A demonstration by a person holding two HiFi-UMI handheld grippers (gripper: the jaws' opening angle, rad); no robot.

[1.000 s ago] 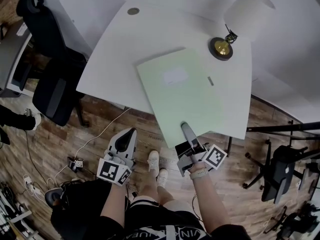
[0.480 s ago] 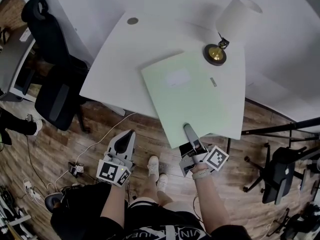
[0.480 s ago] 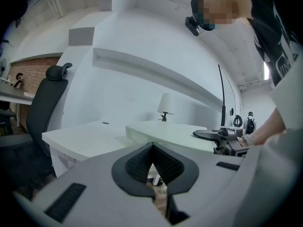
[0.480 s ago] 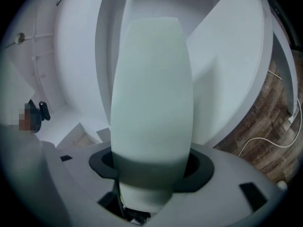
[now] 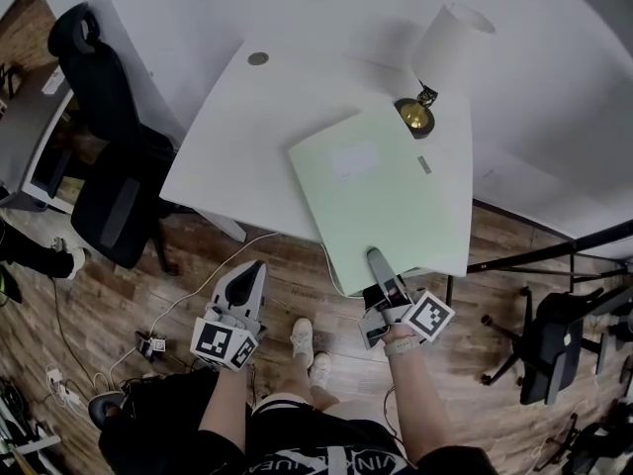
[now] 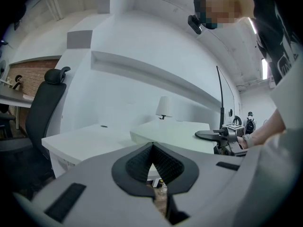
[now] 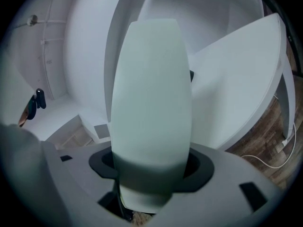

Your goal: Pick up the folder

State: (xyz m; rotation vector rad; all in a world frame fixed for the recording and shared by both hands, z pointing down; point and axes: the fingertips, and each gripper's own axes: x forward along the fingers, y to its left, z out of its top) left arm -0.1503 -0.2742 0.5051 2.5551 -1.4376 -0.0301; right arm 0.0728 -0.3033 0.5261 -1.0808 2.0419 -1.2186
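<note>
The pale green folder (image 5: 381, 201) is a large flat sheet with a white label, held out level over the white table (image 5: 227, 156). My right gripper (image 5: 377, 261) is shut on the middle of its near edge, just past the table's front edge. In the right gripper view the folder (image 7: 151, 93) runs out from between the jaws of that gripper (image 7: 150, 176) and hides most of the scene. The left gripper (image 5: 256, 270) hangs in front of the table, left of the folder, shut and holding nothing. The left gripper view shows the folder (image 6: 175, 135) and the right gripper (image 6: 210, 135).
A lamp (image 5: 440, 52) with a white shade and brass base stands at the table's back right, close to the folder's far corner. A black office chair (image 5: 109, 181) is left of the table, another chair (image 5: 554, 349) at right. Cables (image 5: 148, 342) lie on the wooden floor.
The right gripper has risen with the folder and rolled a little; the folder's far corner now reaches beside the lamp base. The left gripper has risen slightly and stays shut.
</note>
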